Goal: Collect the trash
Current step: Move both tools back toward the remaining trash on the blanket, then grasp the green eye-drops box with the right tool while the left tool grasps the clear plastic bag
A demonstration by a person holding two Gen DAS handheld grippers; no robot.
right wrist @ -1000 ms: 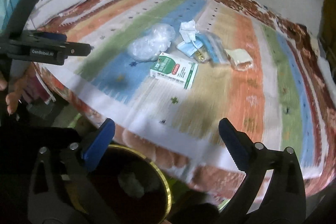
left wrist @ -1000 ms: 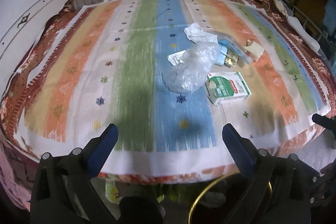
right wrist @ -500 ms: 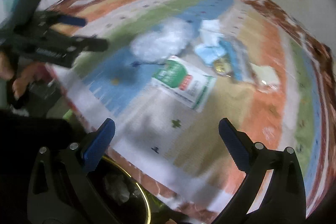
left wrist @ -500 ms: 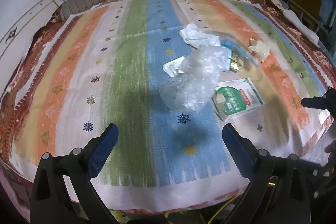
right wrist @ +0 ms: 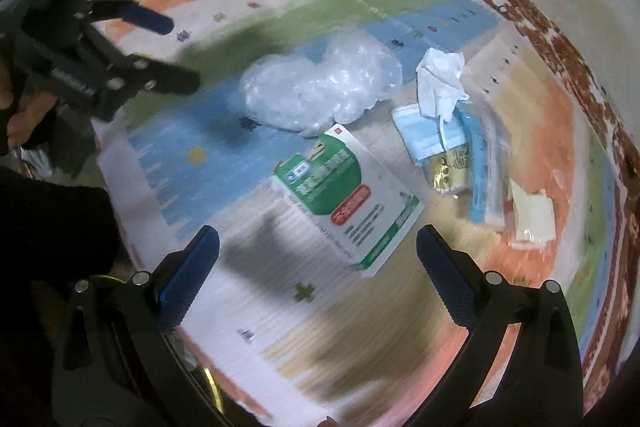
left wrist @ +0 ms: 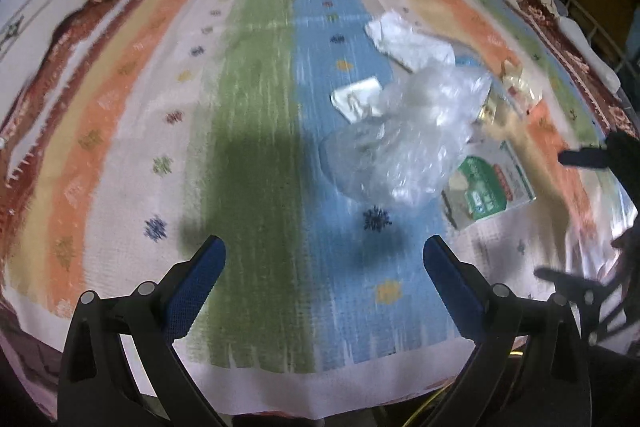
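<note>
One green carton [right wrist: 348, 203], diagonal, flat

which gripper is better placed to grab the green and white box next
Right. The green and white box lies just ahead between the open right gripper fingers. From the left gripper it sits off to the side, behind the crumpled plastic bag.

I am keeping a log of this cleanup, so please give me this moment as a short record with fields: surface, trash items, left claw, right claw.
surface: striped cloth over a bed
trash items: crumpled clear plastic bag, green and white carton, white tissue, blue face mask, small gold packet, cream wrapper
left claw: open, empty, above the cloth, facing the plastic bag
right claw: open, empty, above the carton
</note>
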